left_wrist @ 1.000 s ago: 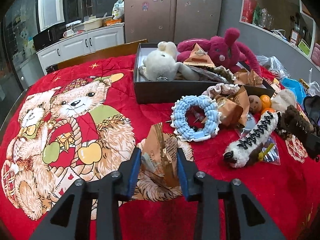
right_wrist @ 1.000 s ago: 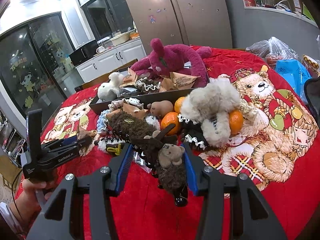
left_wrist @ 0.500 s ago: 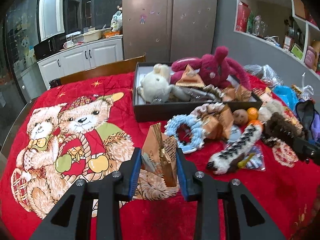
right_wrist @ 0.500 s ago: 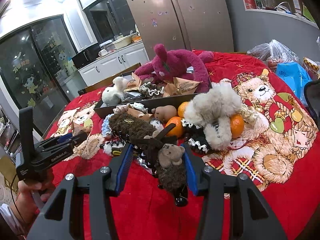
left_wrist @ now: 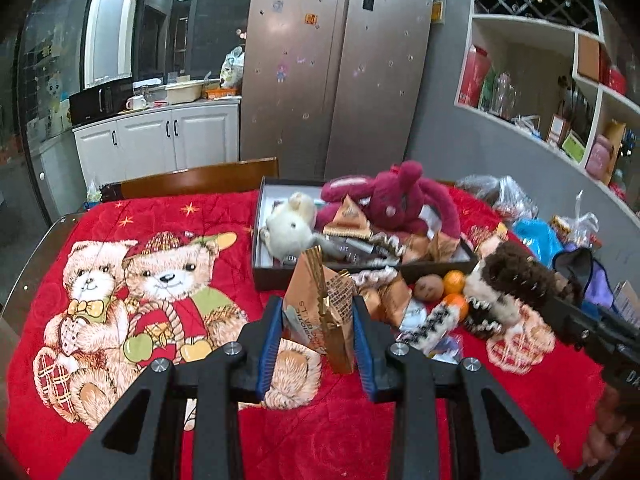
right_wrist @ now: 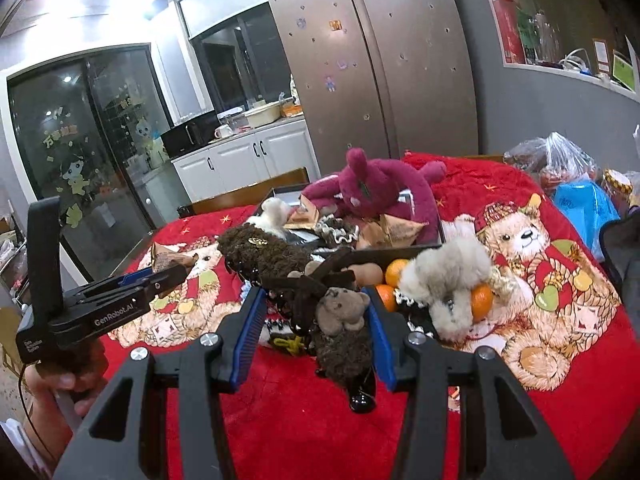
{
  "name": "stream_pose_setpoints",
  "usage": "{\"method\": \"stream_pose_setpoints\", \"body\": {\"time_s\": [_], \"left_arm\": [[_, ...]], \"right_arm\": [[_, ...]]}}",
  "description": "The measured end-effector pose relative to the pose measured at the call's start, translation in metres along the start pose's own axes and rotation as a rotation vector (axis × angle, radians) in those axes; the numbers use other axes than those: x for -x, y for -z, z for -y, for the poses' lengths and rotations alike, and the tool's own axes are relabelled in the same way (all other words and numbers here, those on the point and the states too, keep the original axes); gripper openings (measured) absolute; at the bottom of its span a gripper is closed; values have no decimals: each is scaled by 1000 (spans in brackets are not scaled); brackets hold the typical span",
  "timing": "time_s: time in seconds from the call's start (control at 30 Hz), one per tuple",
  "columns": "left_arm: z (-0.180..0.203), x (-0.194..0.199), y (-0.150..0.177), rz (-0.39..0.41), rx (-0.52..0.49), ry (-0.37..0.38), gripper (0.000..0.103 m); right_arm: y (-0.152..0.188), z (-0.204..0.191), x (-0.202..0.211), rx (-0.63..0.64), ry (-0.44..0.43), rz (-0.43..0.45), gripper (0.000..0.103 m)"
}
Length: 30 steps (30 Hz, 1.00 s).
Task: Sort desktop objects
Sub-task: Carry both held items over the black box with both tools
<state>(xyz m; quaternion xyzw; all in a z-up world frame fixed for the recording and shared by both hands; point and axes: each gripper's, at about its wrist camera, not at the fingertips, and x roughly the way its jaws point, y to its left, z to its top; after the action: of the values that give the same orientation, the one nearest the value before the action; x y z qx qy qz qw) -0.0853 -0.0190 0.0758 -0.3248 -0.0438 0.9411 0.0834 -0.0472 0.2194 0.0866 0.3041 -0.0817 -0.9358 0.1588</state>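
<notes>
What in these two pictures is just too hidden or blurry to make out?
- Box contents: both views, buried under the pink plush and white plush.
- Packet print: left view, too small.
- Hair clip teeth: right view, hidden by its fur.

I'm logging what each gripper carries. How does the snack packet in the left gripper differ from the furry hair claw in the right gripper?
The snack packet is smooth, shiny copper foil with printed text; the furry hair claw is dark brown plush with a small bear on it. The packet stands upright and flat in the left gripper; the claw is bulky and juts below the right gripper. Both are clamped between blue pads above the red blanket.
</notes>
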Motion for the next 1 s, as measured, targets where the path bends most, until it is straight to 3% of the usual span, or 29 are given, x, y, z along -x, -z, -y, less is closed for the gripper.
{"method": "stream_pose_setpoints", "body": {"time_s": [0.23,0.77,1.0], "left_arm": [[16,-11,-23,12,-23,32,34],[55,-108,-57,-66,-34,63,34],[83,-132,-64,-50,-74,32,34]], "right_arm": [[-31,8,-18,-40,-6,-30,50],[-89,58,-107,-27,73,-56,50],[-98,78,-146,-55,71,-85,50]]}}
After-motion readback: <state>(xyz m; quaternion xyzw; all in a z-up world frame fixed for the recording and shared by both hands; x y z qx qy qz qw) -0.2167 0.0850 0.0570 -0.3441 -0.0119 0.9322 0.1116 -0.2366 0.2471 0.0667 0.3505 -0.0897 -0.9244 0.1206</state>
